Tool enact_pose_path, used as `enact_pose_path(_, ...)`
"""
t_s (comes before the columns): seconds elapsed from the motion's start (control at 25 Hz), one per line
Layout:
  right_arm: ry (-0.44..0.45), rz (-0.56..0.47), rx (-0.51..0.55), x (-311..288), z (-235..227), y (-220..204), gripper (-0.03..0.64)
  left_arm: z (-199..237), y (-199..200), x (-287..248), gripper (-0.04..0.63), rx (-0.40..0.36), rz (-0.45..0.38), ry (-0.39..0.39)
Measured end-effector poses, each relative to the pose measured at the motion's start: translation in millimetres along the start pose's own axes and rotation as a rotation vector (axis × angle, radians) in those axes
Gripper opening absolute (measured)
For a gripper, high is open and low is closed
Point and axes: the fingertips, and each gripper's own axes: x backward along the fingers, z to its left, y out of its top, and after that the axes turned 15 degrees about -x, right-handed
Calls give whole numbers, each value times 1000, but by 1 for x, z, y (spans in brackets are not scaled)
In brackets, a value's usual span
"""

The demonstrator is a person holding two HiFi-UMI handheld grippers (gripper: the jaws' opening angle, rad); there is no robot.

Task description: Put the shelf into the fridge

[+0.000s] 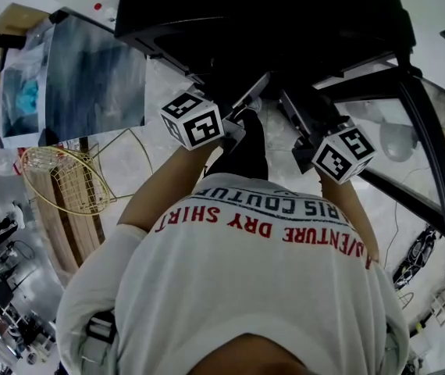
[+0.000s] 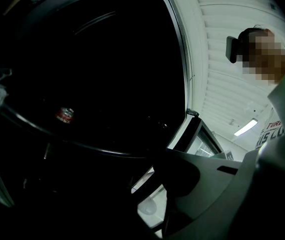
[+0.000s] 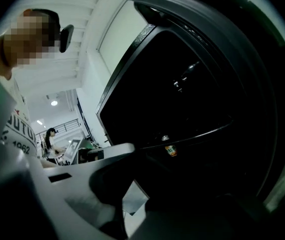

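The fridge (image 1: pixel 261 22) stands open and dark inside. The shelf (image 2: pixel 82 143) lies crosswise in the fridge's mouth. The left tool (image 2: pixel 155 159) and right tool (image 3: pixel 132 151) each appear clamped on the shelf's front rim, one toward each end. It is too dark to tell whether the shelf is seated.

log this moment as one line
stage: shelf at fridge opening | left hand-held gripper: shut on shelf | right hand-held gripper: shut on shelf | can inside fridge
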Motion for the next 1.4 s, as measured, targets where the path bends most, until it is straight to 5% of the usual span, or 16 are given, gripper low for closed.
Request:
enact_pose_path(0.4,-79,94,222,0,5,-9,30,5,3,-2,121,-11,-4,5)
enact_pose_path(1.4,-94,118,259,-16,5,-10,31,36,19,-23,130,-63,-36,51)
